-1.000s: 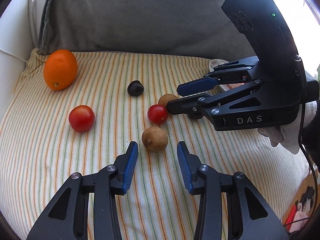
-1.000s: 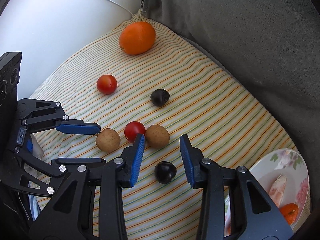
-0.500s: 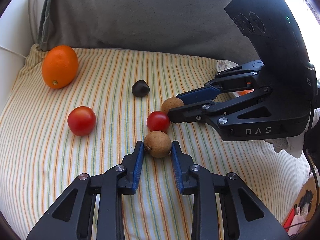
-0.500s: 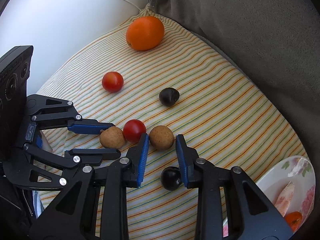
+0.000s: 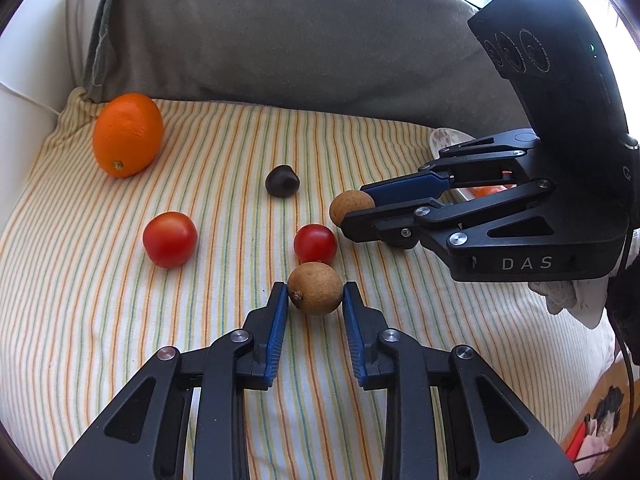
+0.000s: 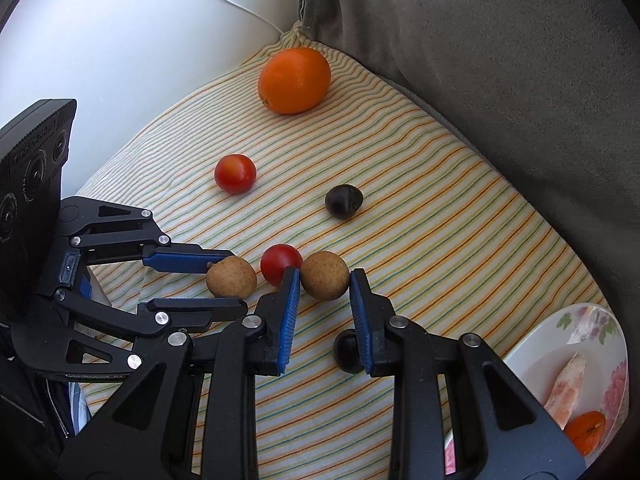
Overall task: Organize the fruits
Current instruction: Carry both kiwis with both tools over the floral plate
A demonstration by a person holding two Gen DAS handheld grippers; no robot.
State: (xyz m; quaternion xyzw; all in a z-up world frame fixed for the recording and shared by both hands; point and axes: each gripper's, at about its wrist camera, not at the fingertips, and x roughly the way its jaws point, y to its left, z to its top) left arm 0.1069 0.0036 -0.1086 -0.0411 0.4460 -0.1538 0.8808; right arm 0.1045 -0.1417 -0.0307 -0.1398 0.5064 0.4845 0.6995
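Fruits lie on a striped cushion [image 5: 100, 320]. My left gripper [image 5: 315, 294] is shut on a round brown fruit [image 5: 316, 280] that rests on the cushion. Just beyond it lies a cherry tomato [image 5: 315, 243]. My right gripper [image 6: 325, 278] is shut on a second brown fruit [image 6: 325, 270], which also shows at the right gripper's tips in the left wrist view [image 5: 351, 206]. In the right wrist view the left gripper [image 6: 236, 280] holds its brown fruit [image 6: 231, 282] on the tomato's [image 6: 280, 258] other side. A dark fruit [image 6: 346, 350] lies partly hidden under the right finger.
An orange [image 5: 128, 134] sits at the cushion's far left corner, with another tomato [image 5: 170, 239] and another dark fruit [image 5: 282, 181] between it and the grippers. A flowered plate [image 6: 532, 360] with peel pieces stands at the right. A grey cushion [image 5: 280, 40] backs the scene.
Both grippers moved forward over their brown fruits and their jaws closed on them. The other fruits stayed where they were.
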